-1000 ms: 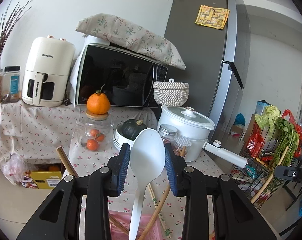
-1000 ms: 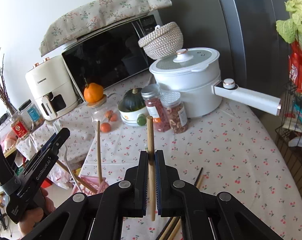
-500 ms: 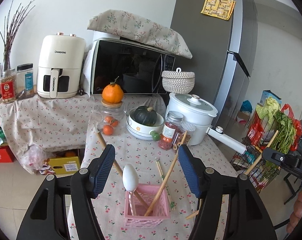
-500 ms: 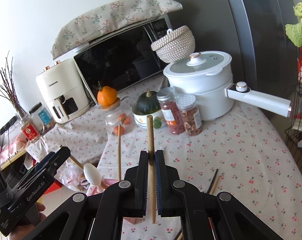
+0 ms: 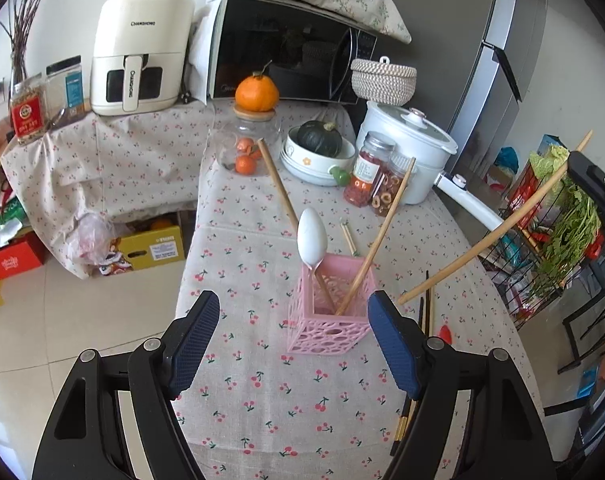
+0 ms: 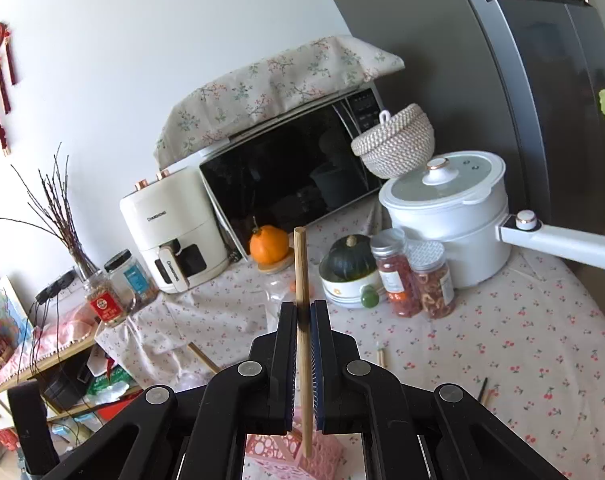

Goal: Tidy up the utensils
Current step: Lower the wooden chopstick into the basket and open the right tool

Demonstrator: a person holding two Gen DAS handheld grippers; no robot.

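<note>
A pink lattice utensil holder [image 5: 329,312] stands on the cherry-print tablecloth [image 5: 262,400]. In it stand a white spoon [image 5: 311,237] and two wooden sticks [image 5: 376,240]. My left gripper [image 5: 292,338] is open and empty, just in front of the holder. My right gripper [image 6: 303,312] is shut on a wooden stick [image 6: 301,264], held upright above the pink holder [image 6: 322,456]. The same stick [image 5: 490,232] shows slanting at the right of the left wrist view. Loose chopsticks [image 5: 424,312] lie right of the holder.
Behind the holder stand two spice jars [image 5: 368,174], a bowl with a green squash [image 5: 317,148], a glass jar topped by an orange [image 5: 256,92], a white pot with a long handle [image 5: 410,148], a microwave [image 5: 282,48] and an air fryer [image 5: 140,52]. A wire rack of greens [image 5: 562,232] stands right.
My left gripper let go of the white spoon into the pink holder, opened wide and drew back. My right gripper, still holding its stick, moved over the holder.
</note>
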